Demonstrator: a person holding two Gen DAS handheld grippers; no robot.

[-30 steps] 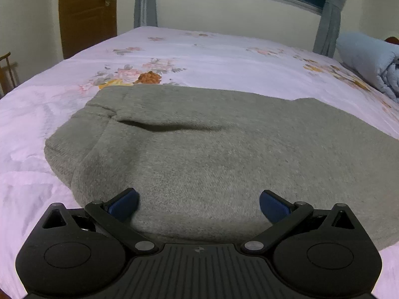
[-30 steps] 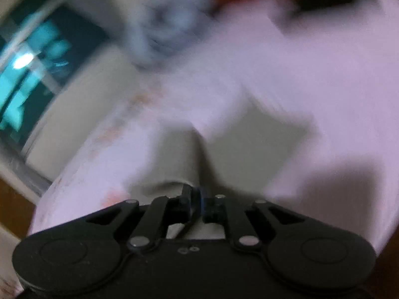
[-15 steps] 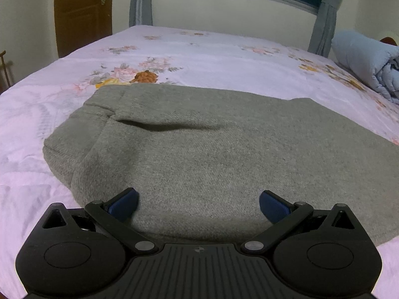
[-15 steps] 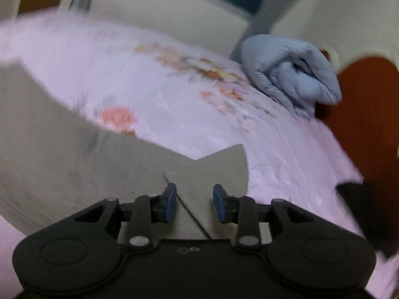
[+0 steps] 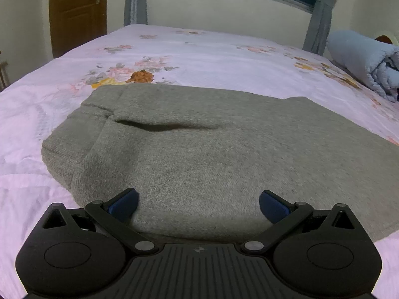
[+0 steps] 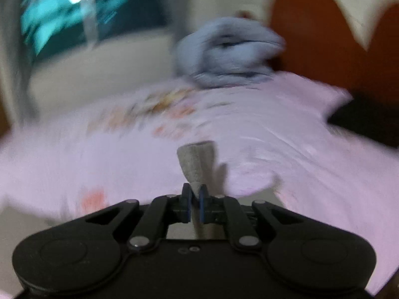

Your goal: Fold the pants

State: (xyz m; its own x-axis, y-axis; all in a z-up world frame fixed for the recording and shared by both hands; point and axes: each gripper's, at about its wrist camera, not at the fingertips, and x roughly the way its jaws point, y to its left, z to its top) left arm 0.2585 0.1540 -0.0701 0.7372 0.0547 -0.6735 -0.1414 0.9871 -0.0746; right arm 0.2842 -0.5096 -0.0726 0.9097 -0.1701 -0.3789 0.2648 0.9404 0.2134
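Observation:
Grey fleece pants (image 5: 199, 149) lie spread on the pink floral bed (image 5: 199, 54), waistband at the left with a dark pocket slit. My left gripper (image 5: 198, 203) hovers open over their near edge, its blue pads wide apart and touching nothing. In the blurred right wrist view, my right gripper (image 6: 195, 200) is shut on a narrow end of the grey pants (image 6: 197, 164), which sticks up between the pads above the bedsheet (image 6: 286, 149).
A rolled light-blue quilt (image 5: 364, 59) lies at the bed's far right, also the quilt (image 6: 229, 49) ahead of the right gripper. A brown door (image 5: 77, 12), window and grey curtains (image 5: 319, 20) stand behind the bed. A reddish headboard (image 6: 311, 37) is at the right.
The right gripper closed on the pants' end and lifted it off the sheet, rolling as it rose. The left gripper stayed open in place.

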